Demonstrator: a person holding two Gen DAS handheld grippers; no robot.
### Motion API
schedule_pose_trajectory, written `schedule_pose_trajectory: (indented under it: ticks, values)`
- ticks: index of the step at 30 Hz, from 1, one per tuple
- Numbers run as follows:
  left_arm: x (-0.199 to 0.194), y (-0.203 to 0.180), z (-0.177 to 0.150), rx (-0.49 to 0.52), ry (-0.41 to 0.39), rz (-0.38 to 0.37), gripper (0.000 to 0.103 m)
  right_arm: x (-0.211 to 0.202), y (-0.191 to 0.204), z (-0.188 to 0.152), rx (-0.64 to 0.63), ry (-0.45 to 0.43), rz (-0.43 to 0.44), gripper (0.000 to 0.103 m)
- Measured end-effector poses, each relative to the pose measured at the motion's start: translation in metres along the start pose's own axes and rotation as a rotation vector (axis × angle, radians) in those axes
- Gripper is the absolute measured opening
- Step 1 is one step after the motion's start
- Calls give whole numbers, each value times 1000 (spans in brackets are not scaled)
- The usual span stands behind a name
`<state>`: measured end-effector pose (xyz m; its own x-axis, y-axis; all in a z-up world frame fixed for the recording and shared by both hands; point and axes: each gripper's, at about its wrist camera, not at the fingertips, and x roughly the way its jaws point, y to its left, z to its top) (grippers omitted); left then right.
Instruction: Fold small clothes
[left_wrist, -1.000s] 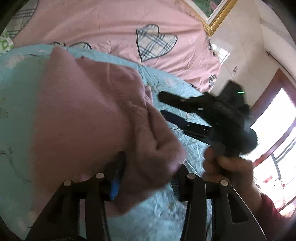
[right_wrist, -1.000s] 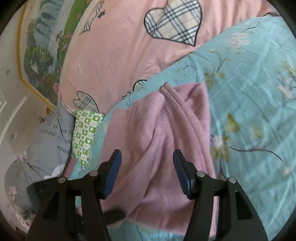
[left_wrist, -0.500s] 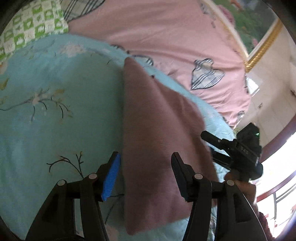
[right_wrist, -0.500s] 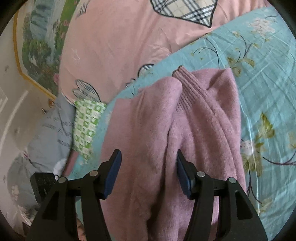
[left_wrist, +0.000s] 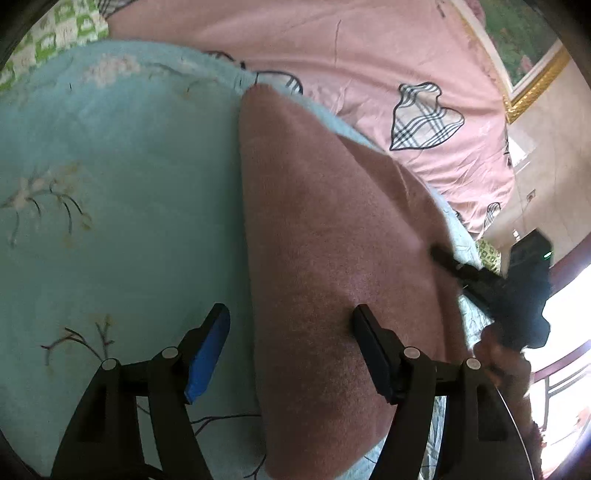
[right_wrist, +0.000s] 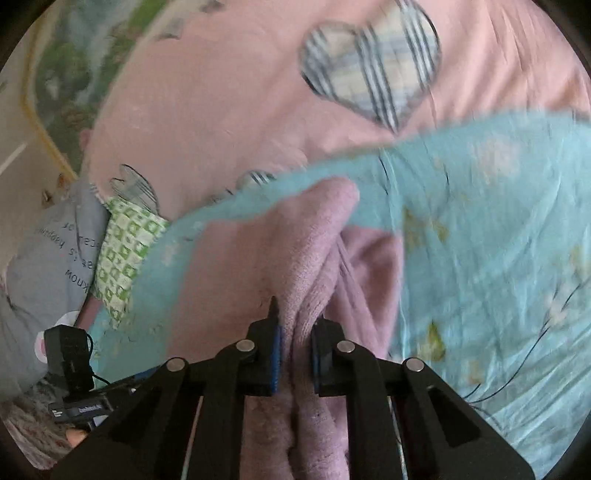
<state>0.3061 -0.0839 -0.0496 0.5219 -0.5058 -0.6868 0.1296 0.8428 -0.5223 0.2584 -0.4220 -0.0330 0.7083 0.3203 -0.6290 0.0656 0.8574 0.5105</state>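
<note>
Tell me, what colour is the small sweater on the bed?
The sweater is dusty pink; the left wrist view shows it most clearly.

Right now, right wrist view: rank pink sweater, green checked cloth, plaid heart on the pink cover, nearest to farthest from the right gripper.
1. pink sweater: a fold of it pinched in the right gripper, whose jaws have just been closing.
2. green checked cloth: left, past the sweater's edge on the blue sheet.
3. plaid heart: top, on the pink cover behind the sheet.
</note>
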Motion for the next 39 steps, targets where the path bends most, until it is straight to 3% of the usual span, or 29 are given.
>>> schedule_pose_trajectory:
  ticks: [3, 7, 10, 12, 14, 20, 22, 25, 26, 28, 33, 39]
  values:
    - [4, 1, 2, -15, 10, -17, 71, 18, -15, -16, 25, 50, -6, 14]
    - [8, 0, 7, 2, 19, -4, 75, 17, -21, -24, 45, 29, 10, 15]
    - [10, 1, 11, -3, 22, -12, 75, 6, -19, -23, 31, 4, -13, 25]
    - [10, 2, 11, 2, 23, -9, 78, -5, -17, -24, 16, -40, -58, 45]
    - [15, 3, 13, -3, 30, -12, 79, -9, -19, -26, 20, -55, -69, 57]
    - [39, 7, 17, -53, 71, -92, 81, 17, -38, -31, 112, 49, -3, 61]
    - [47, 9, 19, -62, 77, -121, 71, 27, -46, -33, 157, 90, 39, 68]
    - [51, 6, 24, -62, 89, -156, 47, 33, -35, -32, 128, 121, 49, 64]
    - [48, 4, 24, -52, 81, -160, 44, 35, -31, -33, 133, 135, 65, 44]
    - [35, 0, 23, -26, 57, -171, 38, 29, -23, -35, 136, 119, 54, 36]
    - [-32, -1, 3, 32, -26, -203, 36, -5, 19, -47, 120, 64, 128, 32]
    - [-125, 41, -44, 33, -100, -184, 36, -16, 87, -90, 72, 83, 276, 32]
